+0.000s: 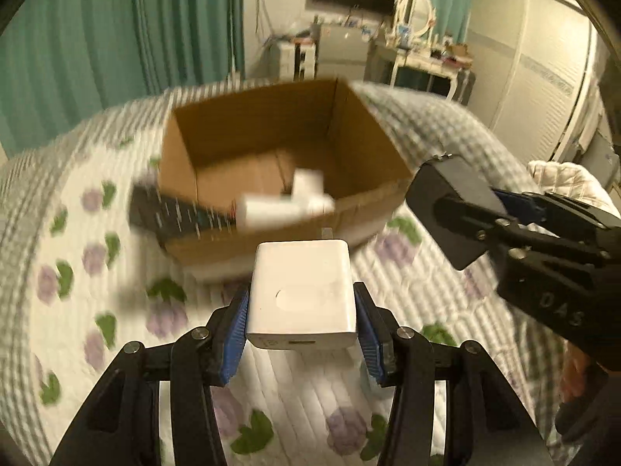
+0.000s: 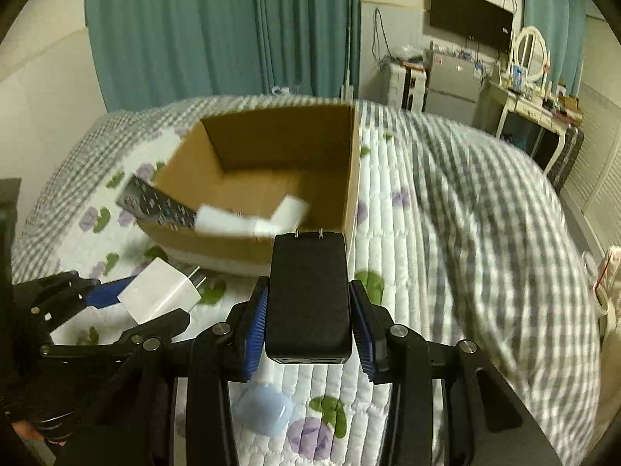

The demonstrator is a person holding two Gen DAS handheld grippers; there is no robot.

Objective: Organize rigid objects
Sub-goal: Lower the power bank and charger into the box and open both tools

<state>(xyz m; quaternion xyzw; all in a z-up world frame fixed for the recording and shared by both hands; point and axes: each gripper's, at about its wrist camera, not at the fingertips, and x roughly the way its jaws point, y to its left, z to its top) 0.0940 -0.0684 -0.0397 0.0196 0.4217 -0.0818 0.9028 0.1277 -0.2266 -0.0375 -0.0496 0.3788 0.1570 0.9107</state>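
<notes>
My left gripper (image 1: pixel 302 310) is shut on a white charger (image 1: pixel 302 295), held above the quilt just short of the cardboard box (image 1: pixel 349 217). My right gripper (image 2: pixel 308 310) is shut on a black charger (image 2: pixel 308 299), also short of the box (image 2: pixel 349 178); it shows at the right of the left wrist view (image 1: pixel 450 209). The left gripper with the white charger (image 2: pixel 161 291) shows at lower left of the right wrist view. Blurred white items (image 1: pixel 283 202) lie in the box. A dark remote (image 1: pixel 174 213) leans over the box's left wall.
The box sits on a bed with a floral quilt (image 1: pixel 77 272) and a grey checked blanket (image 2: pixel 485 213). A pale blue item (image 2: pixel 264 411) lies on the quilt below my right gripper. Teal curtains, a dresser and a wardrobe stand behind.
</notes>
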